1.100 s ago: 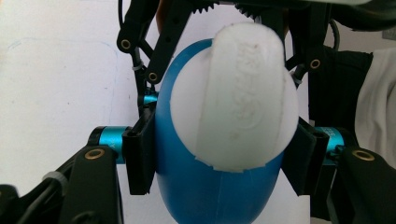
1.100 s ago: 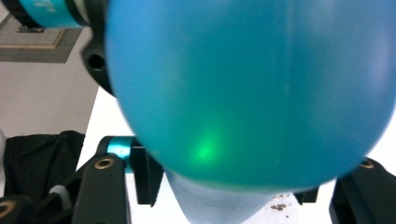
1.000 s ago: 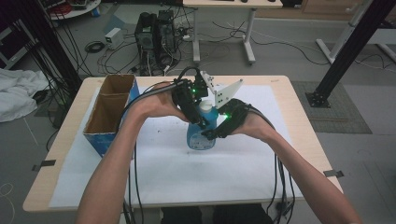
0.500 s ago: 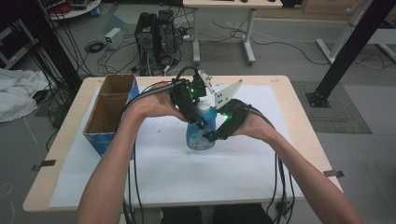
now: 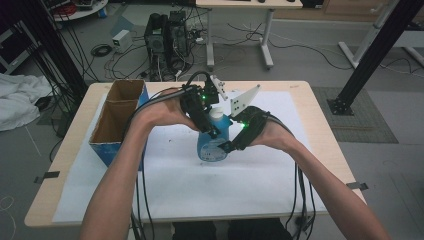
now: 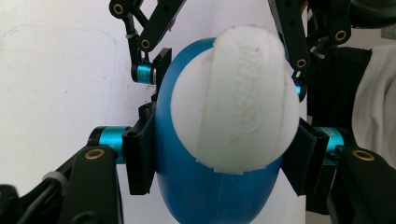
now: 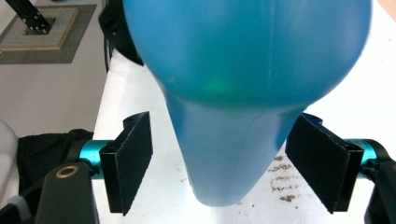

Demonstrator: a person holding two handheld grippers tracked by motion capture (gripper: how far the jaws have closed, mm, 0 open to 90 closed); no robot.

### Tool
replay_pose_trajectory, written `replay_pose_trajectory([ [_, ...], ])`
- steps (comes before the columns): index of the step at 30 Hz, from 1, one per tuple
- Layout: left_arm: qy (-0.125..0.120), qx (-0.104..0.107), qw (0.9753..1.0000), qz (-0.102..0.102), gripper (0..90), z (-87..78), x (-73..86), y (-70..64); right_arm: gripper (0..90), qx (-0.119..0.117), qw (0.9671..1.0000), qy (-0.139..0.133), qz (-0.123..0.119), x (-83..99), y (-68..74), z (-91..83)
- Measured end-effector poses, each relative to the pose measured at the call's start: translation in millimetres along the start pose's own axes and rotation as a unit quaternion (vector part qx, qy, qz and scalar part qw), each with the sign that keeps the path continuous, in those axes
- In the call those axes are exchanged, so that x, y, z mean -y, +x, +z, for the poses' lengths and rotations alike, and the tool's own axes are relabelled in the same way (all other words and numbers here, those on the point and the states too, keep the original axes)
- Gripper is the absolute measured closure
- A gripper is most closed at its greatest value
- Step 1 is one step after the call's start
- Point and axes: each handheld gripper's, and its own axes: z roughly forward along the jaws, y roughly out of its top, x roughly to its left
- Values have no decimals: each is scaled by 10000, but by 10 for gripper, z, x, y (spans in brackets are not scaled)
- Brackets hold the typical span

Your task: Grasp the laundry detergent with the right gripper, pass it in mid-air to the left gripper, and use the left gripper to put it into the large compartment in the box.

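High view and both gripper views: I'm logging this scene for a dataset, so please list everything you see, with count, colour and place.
Blue plastic bottle with white cap: one, blue and white, standing mid-table between both tools.
Open cardboard box with blue side: one, brown and blue, left part of the table.
White paper sheet: one, white, covering the tabletop.
Wooden table: one, light wood, centre.
Computer towers: two, black, on the floor behind the table.
White cloth: one, floor at far left.
Left tool: one, black, jaws against the bottle below its cap.
Right tool: one, black, jaws apart either side of the bottle's lower body.
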Motion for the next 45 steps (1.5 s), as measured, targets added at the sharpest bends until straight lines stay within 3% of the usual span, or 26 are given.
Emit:
replay_pose_trajectory([
  [5, 70, -24, 10000, 16, 381, 7, 8, 0, 211, 5, 9998, 100, 175, 25, 6, -14],
  [10, 89, -26, 10000, -10, 380, -13, 24, 6, 206, 97, 9995, 246, 171, 51, 0, -40],
  [12, 71, -51, 9999, -79, 380, -36, 44, 7, 131, 219, 9975, 382, 553, 63, 40, -64],
  [13, 159, -81, 9998, -76, 381, -58, 43, 9, 131, 244, 9976, 400, 505, 75, 33, -71],
  [15, 71, -83, 9998, -137, 381, -65, 65, 6, 130, 340, 9978, 408, 402, 105, 5, -86],
  [16, 92, -95, 9998, -121, 381, -79, 68, 11, 130, 397, 9967, 450, 542, 112, 13, -110],
  [17, 64, -111, 9998, -126, 381, -90, 78, 17, 130, 465, 9967, 452, 486, 126, -7, -127],
  [21, 117, -206, 9993, -285, 381, -160, 98, 22, 130, 758, 9916, 846, 611, 188, -7, -200],
  [22, 117, -206, 9993, -285, 381, -160, 98, 22, 130, 758, 9916, 846, 611, 188, -7, -200],
  [23, 83, -272, 9988, -409, 381, -192, 102, 18, 130, 850, 9898, 954, 623, 210, -16, -214],
  [24, 189, -291, 9987, -384, 381, -221, 101, 28, 130, 1004, 9868, 1126, 594, 257, -36, -238],
  [27, 255, -390, 9976, -503, 381, -310, 98, 38, 130, 1121, 9821, 1353, 680, 314, -47, -301],
  [37, 369, -704, 9927, -909, 381, -657, 69, 81, 130, 1342, 9751, 1573, 799, 461, -91, -448],
  [39, 327, -802, 9908, -1039, 381, -802, 91, 115, 130, 1374, 9740, 1605, 816, 491, -100, -471],
  [43, 240, -875, 9894, -1136, 382, -983, 144, 170, 130, 1461, 9703, 1684, 938, 537, -91, -513],
  [45, 149, -912, 9878, -1251, 382, -1090, 189, 206, 130, 1445, 9704, 1713, 902, 552, -97, -531],
])
